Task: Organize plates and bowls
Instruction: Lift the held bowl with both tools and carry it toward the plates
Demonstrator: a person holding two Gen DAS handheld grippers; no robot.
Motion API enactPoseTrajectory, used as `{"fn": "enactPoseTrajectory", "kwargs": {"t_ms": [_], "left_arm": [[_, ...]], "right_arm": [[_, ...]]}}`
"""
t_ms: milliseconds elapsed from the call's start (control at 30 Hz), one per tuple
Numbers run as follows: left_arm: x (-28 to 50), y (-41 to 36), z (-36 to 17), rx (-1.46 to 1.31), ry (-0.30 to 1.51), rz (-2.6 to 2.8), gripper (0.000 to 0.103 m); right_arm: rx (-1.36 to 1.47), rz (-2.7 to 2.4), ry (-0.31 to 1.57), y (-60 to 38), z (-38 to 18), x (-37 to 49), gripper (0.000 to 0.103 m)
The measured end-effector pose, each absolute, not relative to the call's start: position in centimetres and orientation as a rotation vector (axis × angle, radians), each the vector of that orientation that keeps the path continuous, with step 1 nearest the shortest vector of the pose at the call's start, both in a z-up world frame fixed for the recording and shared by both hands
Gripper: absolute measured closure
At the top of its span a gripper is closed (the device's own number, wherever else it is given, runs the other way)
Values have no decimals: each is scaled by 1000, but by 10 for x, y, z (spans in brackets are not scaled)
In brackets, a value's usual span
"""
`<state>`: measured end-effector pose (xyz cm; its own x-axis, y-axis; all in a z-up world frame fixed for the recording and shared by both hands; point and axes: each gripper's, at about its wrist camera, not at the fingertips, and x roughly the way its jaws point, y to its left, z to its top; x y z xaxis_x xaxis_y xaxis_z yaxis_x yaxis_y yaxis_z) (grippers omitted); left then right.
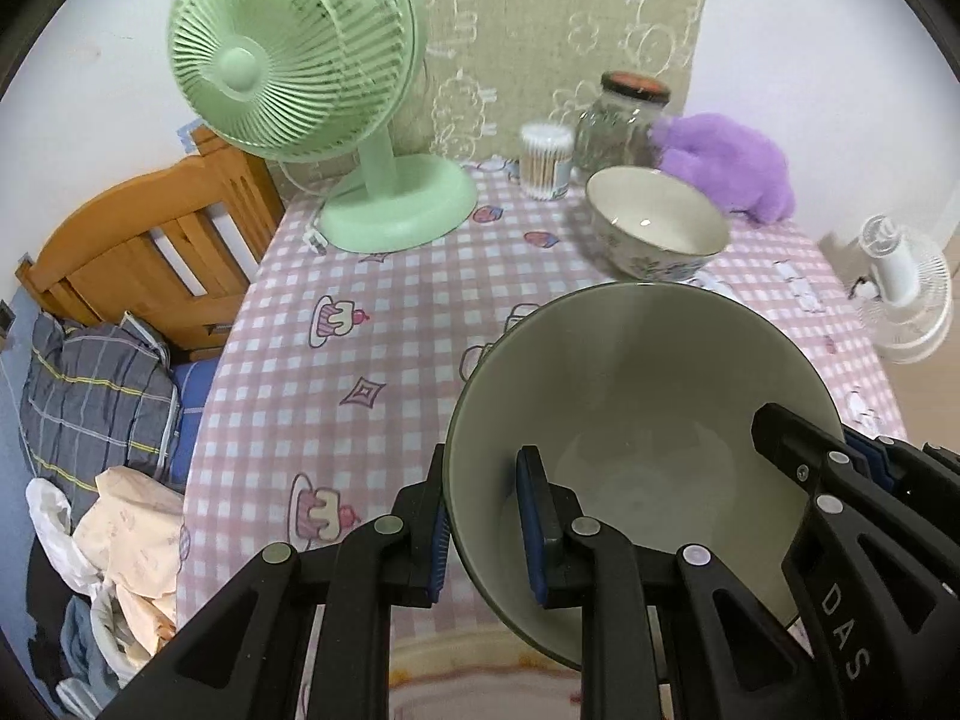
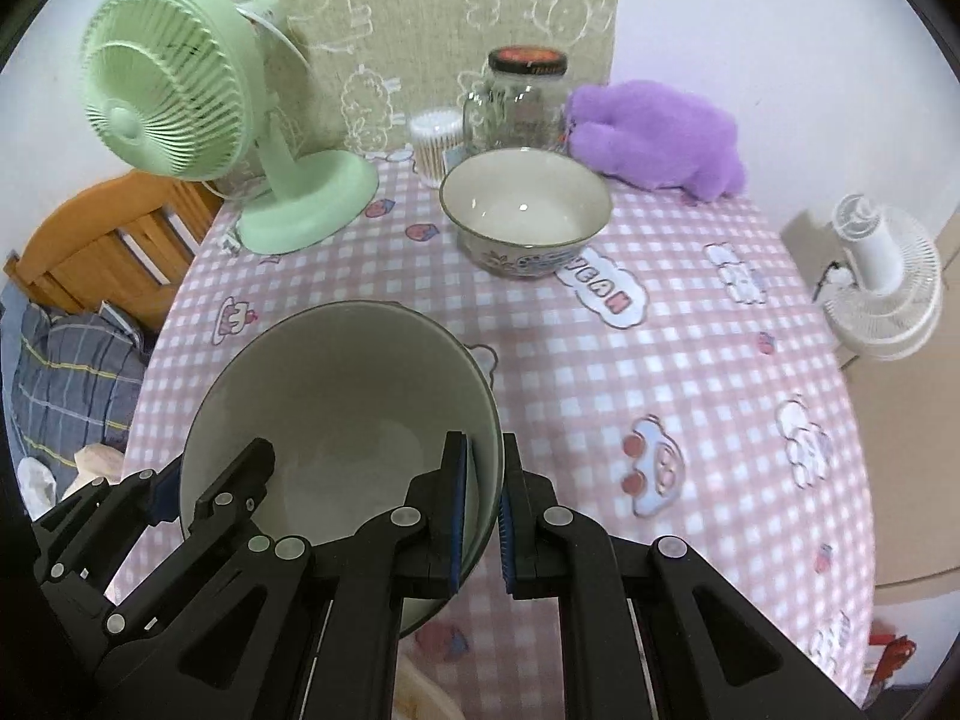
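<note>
pink checked tablecloth with cartoon prints covers the table. mint green desk fan stands at its far left corner, upright on a round base. beige patterned mat leans on the wall behind. cotton swab tub just beside glass jar, dark lid on. purple plush toy right of jar. white fan off the table, right. wooden headboard and grey plaid bedding at left.

peach-rimmed plate: mostly hidden under the held bowl, cut by bottom edge
clear glass jar: contents too blurry
</note>
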<state>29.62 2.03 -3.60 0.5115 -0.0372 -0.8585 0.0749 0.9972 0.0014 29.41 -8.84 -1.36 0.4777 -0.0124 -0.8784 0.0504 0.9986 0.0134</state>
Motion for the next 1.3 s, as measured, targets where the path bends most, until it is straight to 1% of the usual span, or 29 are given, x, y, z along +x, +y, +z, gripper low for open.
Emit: {"fn": "enactPoseTrajectory", "kwargs": {"t_ms": [133,567,833,1300], "left_arm": [[275,25,-21,29,998,-97,85],[217,20,16,72,932,-161,85],[188,-9,19,88,920,-160,85],[160,-80,-1,67,990,-77,85]], "right_arm": [[24,-70,1032,-82,8,266,91],[73,-121,952,-85,44,193,91],[99,-104,928,-113,45,164,91],[76,-7,995,-188,24,144,91]]}}
